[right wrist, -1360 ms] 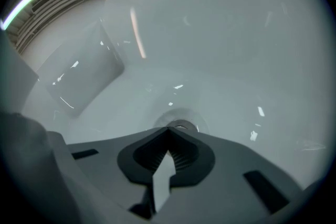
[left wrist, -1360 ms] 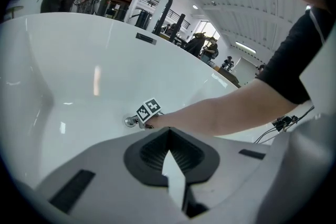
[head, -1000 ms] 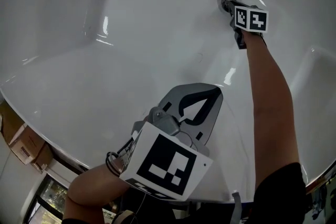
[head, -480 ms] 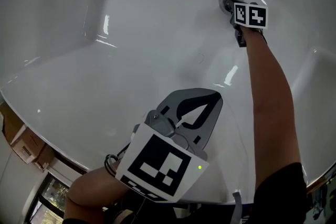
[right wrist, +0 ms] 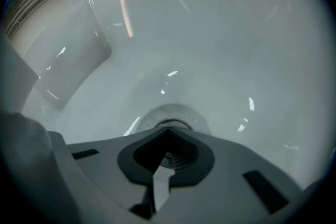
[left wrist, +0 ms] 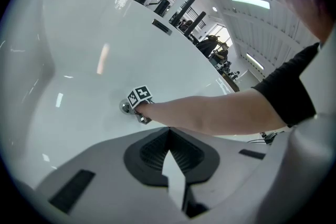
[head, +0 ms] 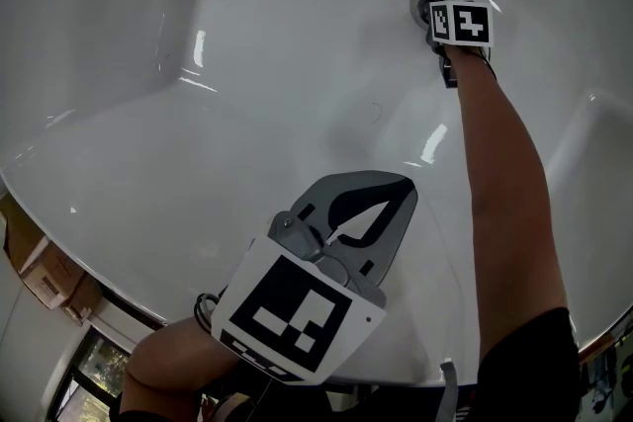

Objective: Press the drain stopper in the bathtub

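1. The right gripper (right wrist: 168, 134) is holding its jaws pressed together with nothing between them, and the joined tips are pointing straight at the drain stopper (right wrist: 170, 114), covering its near edge; whether they are touching it is not clear
2. In the head view this gripper (head: 436, 16) is sitting at about 1 o'clock, its marker cube overlapping the round metal stopper (head: 423, 1), which is lying in the floor of the white bathtub (head: 198, 124)
3. Over the last second the right gripper has been creeping toward 11 o'clock, closing the small gap to the stopper; judging by this, the press is just beginning or is about to begin
4. The person's right arm (head: 504, 203) is stretching from 5 o'clock up to that gripper
5. The left gripper (head: 386, 189) is hanging at 6 o'clock, well apart from the drain, its jaws also together and empty; it has been sinking slightly toward the lower edge and is taking no part
6. Nothing is showing the stopper pushed down yet, so the task is probably still waiting on a firm downward push
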A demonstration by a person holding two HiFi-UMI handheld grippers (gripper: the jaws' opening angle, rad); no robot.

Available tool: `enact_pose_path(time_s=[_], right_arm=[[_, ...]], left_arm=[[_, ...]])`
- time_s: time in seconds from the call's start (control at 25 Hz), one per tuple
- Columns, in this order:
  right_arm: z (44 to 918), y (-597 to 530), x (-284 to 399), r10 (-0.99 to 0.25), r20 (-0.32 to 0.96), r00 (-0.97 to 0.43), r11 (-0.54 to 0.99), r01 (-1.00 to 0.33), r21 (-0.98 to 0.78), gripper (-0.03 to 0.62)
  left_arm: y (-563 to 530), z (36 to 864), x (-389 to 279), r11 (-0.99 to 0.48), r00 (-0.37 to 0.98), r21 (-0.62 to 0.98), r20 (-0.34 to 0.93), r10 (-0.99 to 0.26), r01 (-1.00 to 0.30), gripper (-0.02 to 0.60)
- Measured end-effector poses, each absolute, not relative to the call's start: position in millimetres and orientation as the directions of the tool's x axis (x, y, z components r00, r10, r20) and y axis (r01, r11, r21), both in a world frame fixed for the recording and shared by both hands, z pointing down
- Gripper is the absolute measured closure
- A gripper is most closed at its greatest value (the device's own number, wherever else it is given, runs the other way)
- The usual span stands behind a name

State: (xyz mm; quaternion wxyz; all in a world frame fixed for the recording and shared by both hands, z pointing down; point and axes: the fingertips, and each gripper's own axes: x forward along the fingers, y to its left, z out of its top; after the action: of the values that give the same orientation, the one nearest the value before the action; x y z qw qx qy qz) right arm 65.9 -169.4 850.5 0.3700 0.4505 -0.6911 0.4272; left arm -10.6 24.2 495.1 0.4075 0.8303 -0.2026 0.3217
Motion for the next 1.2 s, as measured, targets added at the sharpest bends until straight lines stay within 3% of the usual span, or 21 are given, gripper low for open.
enact_pose_path(time_s=[0.76, 1.2], right_arm=[[834.0, -170.5, 70.8, -0.332, 0.883, -0.332, 0.176, -0.941, -0.288, 0.582], [736.8, -146.6, 57.4, -0.397, 0.800, -0.450, 0.220, -0.893, -0.393, 0.582]], left_arm=[[11.9, 486.8, -13.3, -0.597, 0.714, 0.513, 0.684, -0.150, -0.617, 0.578], [13.3, 510.8, -28.8, -0.545, 0.742, 0.564, 0.647, -0.174, -0.620, 0.578]])
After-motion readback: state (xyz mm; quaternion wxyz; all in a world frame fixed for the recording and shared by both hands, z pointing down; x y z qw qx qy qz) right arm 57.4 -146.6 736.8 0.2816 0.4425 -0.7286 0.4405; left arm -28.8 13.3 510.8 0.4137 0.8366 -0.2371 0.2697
